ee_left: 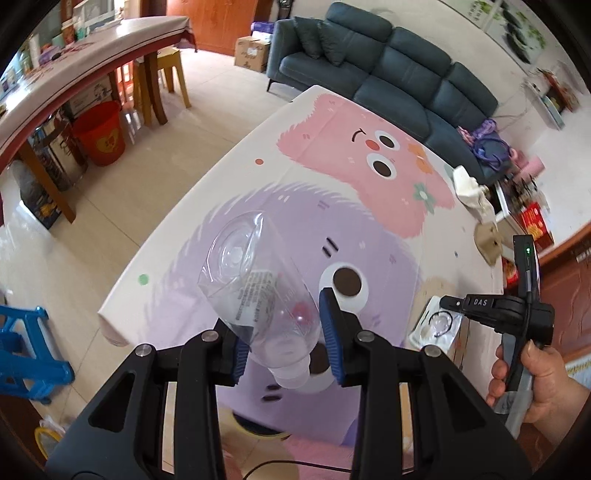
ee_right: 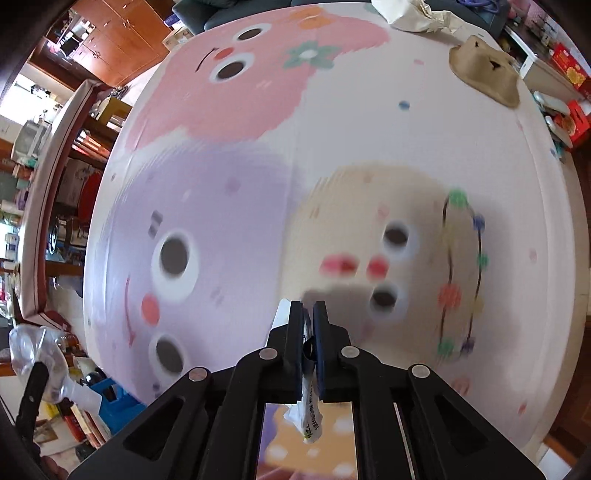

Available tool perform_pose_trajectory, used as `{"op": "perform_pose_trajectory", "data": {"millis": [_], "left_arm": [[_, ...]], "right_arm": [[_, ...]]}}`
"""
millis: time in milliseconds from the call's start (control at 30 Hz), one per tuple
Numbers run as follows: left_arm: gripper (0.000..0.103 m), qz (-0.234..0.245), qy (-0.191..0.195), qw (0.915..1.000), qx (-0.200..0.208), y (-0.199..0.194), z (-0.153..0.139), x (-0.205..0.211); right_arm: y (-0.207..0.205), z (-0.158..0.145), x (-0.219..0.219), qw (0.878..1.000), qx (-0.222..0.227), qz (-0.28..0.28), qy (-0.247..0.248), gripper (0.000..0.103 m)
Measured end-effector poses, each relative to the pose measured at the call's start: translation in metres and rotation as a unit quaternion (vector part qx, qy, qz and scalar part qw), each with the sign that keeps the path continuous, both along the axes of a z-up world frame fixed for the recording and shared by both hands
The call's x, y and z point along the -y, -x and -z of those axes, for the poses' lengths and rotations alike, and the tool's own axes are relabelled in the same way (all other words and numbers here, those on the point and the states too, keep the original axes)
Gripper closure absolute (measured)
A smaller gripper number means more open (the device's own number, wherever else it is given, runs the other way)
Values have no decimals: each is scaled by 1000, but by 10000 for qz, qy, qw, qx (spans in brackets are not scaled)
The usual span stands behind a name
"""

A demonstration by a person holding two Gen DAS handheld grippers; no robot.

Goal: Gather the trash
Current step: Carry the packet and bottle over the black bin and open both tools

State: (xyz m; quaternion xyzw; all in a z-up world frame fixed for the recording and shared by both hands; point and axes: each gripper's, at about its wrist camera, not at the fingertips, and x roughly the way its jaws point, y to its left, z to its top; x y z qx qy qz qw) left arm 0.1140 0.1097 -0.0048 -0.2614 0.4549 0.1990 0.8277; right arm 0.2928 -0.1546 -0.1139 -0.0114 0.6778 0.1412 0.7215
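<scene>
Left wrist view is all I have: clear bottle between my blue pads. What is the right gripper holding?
Observer: The right gripper is shut on a thin white wrapper with printed text.
Operator: Anything left on the table beyond my frame?
Observer: A bead bracelet lies on the tablecloth, right of that gripper.
Operator: More trash?
Observer: Crumpled brown paper sits near the far right edge.

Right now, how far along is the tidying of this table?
Mid-job. The left gripper clamps a clear plastic bottle, lifted off the table. The right gripper is shut on a white wrapper. Left on the table: a crumpled white paper, a tan scrap and a beaded string. No bin is identifiable.
</scene>
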Motion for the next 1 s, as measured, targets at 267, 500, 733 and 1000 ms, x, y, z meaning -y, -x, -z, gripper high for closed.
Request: {"op": "perform_pose_trajectory", "data": {"millis": [267,500,733,1000], "left_arm": [[72,455,-33,9986,285,76,-13,-12],[72,954,-45,9946,412,138,-13,-21],[72,1398,357,9895,124,181,18,-23],[72,1693,800,9820,-248,196,67,-3]], "right_arm": [[90,-36,-40,9992,355,-123,114,98],[157,-35,-88,9986,518,-87,-29,98],[219,2,-108,9995,304,-1,22,98],[264,51,-85,9994,140,-224,207,98]]}}
